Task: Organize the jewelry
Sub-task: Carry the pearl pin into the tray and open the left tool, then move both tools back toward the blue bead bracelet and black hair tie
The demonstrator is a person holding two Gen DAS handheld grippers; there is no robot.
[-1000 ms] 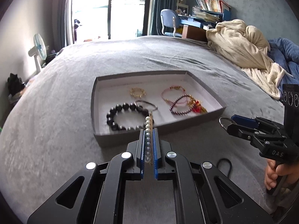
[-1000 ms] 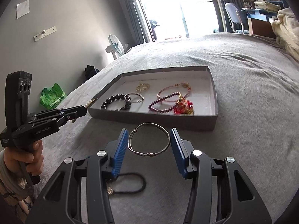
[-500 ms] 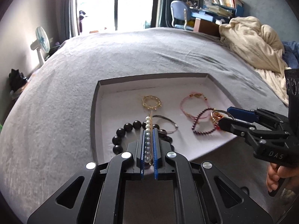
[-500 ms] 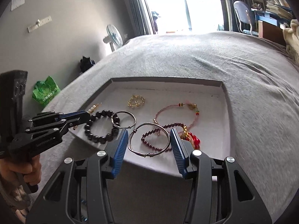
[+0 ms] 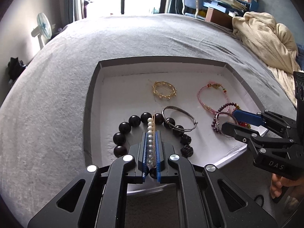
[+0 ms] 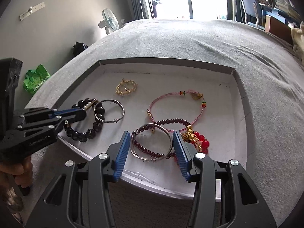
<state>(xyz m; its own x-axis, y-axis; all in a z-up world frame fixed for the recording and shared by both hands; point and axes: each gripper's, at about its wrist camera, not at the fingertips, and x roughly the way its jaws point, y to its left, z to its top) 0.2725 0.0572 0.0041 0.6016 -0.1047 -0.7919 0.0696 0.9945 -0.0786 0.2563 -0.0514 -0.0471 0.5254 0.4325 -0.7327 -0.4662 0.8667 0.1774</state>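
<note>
I hold both pieces low over the shallow grey cardboard tray (image 6: pixel 239 87) so each can drop onto its white floor. My left gripper (image 5: pixel 151 133) is clenched on a gold hairpin lined with white pearls (image 5: pixel 150 138), above the tray's black bead bracelet (image 5: pixel 133 125). My right gripper (image 6: pixel 152 146), jaws wide, spans a thin silver wire bangle (image 6: pixel 152 144) near the tray's front wall, over its garnet bead bracelet (image 6: pixel 171 121).

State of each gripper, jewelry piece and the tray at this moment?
left gripper: shut on pearl pin
right gripper: shut on silver bangle
tray: open, holding jewelry
black bead bracelet: lying in tray
pink cord bracelet: lying in tray
</note>
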